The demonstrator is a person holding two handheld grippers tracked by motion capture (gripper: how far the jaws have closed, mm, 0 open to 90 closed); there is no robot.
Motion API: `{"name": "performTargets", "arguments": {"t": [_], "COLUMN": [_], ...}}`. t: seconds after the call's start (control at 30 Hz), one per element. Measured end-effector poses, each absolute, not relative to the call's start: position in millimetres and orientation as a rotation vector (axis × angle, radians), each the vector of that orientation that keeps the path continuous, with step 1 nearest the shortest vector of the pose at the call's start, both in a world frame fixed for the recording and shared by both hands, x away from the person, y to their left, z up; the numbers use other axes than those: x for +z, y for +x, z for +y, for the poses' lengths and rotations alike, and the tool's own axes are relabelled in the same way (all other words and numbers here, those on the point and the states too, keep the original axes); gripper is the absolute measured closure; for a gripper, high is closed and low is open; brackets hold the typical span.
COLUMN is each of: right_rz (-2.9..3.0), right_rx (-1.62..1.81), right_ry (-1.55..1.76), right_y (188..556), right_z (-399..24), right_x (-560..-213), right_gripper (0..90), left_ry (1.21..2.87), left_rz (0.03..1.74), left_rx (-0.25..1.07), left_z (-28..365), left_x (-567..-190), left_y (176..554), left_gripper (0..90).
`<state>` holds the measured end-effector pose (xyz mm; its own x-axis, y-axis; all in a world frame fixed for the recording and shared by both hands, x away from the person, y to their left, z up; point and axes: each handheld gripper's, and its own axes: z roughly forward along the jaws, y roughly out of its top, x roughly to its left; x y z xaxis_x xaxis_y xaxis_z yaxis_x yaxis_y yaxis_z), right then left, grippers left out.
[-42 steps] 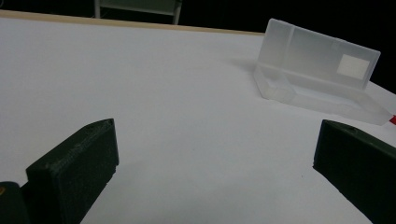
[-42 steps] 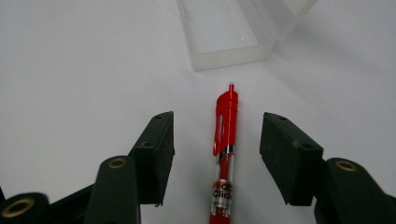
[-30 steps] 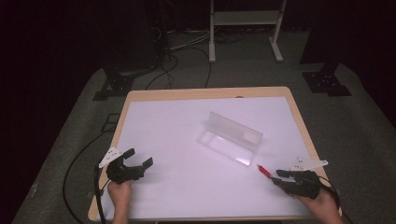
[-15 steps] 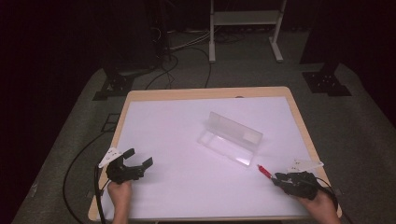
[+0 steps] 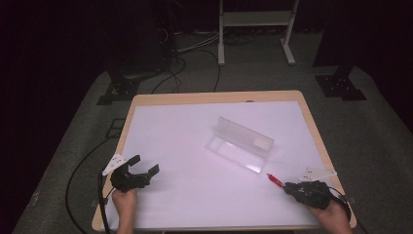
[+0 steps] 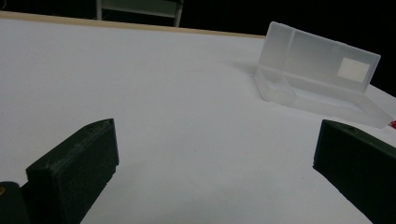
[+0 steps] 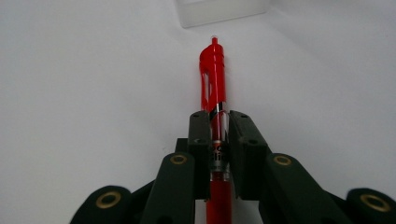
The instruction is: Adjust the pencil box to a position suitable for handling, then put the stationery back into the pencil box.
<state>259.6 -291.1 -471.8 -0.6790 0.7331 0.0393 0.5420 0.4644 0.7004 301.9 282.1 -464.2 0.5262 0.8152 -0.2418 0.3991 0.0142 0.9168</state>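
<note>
Right gripper point(image 7: 218, 128) jaws just closed onto red pen point(image 7: 213, 70) | left gripper point(image 5: 141, 168) jaws wide, empty

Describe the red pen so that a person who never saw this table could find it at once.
On the white table, look at the near right corner, just in front of the clear plastic box. There the red pen lies lengthwise between the jaws of the right claw, which have just closed on it. It is the scene's one red thing.
</note>
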Motion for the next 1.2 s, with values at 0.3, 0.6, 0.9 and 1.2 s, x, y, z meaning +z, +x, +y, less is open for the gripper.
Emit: {"name": "performTargets", "arguments": {"t": [0.3,0.6,0.9,1.2], "right_rz": [2.433,2.428,2.453,2.474], "right_rx": [1.121,1.185,1.194,1.215], "right_ry": [1.072,1.05,1.009,0.97], "right_y": [259.0,263.2,268.9,276.2], "right_z": [-291.9,-287.4,-283.6,-275.3], "right_x": [-457.7,-440.6,-431.8,-422.4], "right_gripper": [78.9,78.9,78.9,78.9], "left_ry": [1.596,1.593,1.6,1.61], "left_rz": [1.06,1.039,1.038,1.039], "left_rx": [0.45,0.447,0.45,0.453], "left_z": [282.5,283.2,282.7,282.0], "left_x": [-463.7,-463.5,-463.6,-463.6], "left_y": [301.5,298.5,298.4,299.4], "left_gripper": [0.0,0.0,0.0,0.0]}}
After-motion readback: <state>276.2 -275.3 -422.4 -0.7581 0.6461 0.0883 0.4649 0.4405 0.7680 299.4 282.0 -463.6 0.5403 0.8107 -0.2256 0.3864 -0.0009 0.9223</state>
